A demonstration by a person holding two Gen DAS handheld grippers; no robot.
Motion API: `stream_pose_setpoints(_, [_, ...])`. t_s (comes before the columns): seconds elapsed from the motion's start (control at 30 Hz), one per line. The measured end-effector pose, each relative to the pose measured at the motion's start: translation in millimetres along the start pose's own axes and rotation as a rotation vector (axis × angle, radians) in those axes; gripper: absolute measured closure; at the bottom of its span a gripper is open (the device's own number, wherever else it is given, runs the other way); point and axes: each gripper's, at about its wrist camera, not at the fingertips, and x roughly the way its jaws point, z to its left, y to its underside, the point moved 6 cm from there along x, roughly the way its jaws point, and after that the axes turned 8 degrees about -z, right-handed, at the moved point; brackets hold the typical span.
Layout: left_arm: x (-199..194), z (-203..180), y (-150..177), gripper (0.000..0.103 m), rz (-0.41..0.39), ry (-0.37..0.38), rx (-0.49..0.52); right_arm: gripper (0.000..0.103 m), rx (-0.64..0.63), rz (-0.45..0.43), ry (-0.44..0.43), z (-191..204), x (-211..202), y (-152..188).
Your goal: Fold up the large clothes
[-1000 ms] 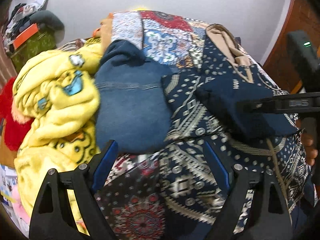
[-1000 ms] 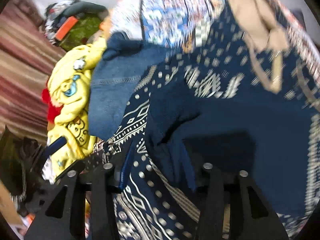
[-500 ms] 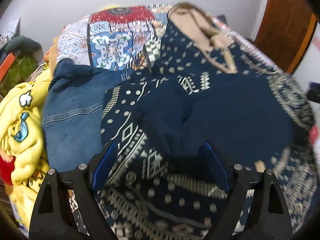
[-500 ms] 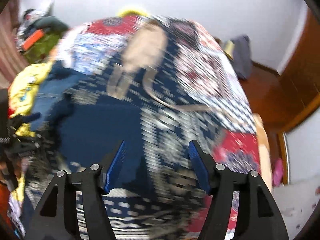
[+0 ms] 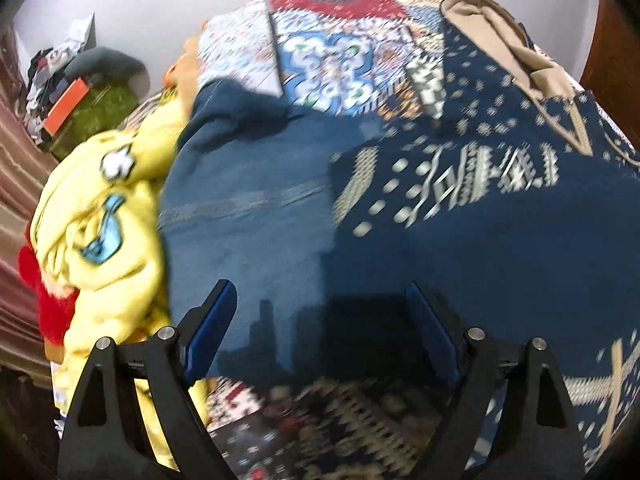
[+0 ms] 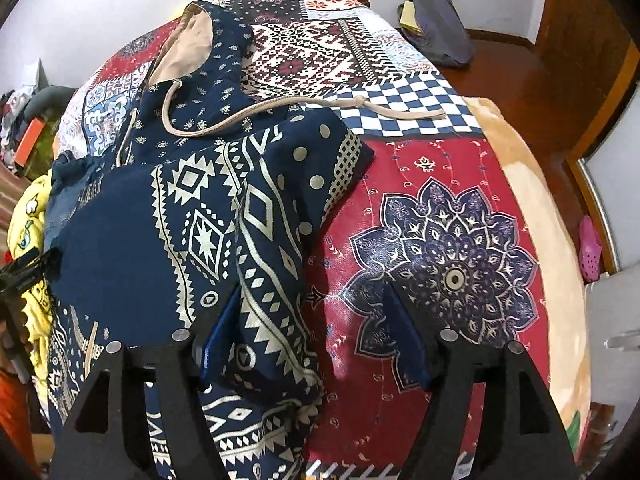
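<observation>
A navy hoodie with white geometric print, beige hood lining and a beige drawstring lies spread on a patchwork bedspread. My right gripper points down at the hoodie's right edge, and its jaws are opening. A folded sleeve lies between them against the left finger, while the right finger stands clear over red bedspread. My left gripper hangs open over the hoodie where it meets a denim garment. Nothing is gripped.
A yellow cartoon-print garment and a red cloth are heaped left of the denim. Clutter sits by the far wall. A beige blanket marks the bed's right edge. Beyond it are wooden floor, a dark bag and a pink shoe.
The right gripper, earlier closed around a dark fold of the hoodie, has widened and swung right across the bed. The left gripper stayed open and swept over the hoodie towards the denim.
</observation>
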Motion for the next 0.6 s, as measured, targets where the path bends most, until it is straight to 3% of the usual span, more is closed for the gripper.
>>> stream_pose_setpoints(0.2, [-29.6,13.5,1.0,0.016,-0.010,0.028,0.030,0.036,-0.073,-0.054,0.039,8.8,-20.7,-14.0])
stream_pose_setpoints(0.47, [-83.0,-24.5,-72.4,0.016,-0.179,0.160,0.055,0.036,-0.081,-0.202,-0.025,33.9,-55.6,-73.3])
stream_pose_setpoints(0.6, [-88.0,-50.2,-111.5,0.016,-0.220,0.248,0.036,0.036,-0.096,-0.244,-0.060,53.6,-58.0,-102.2])
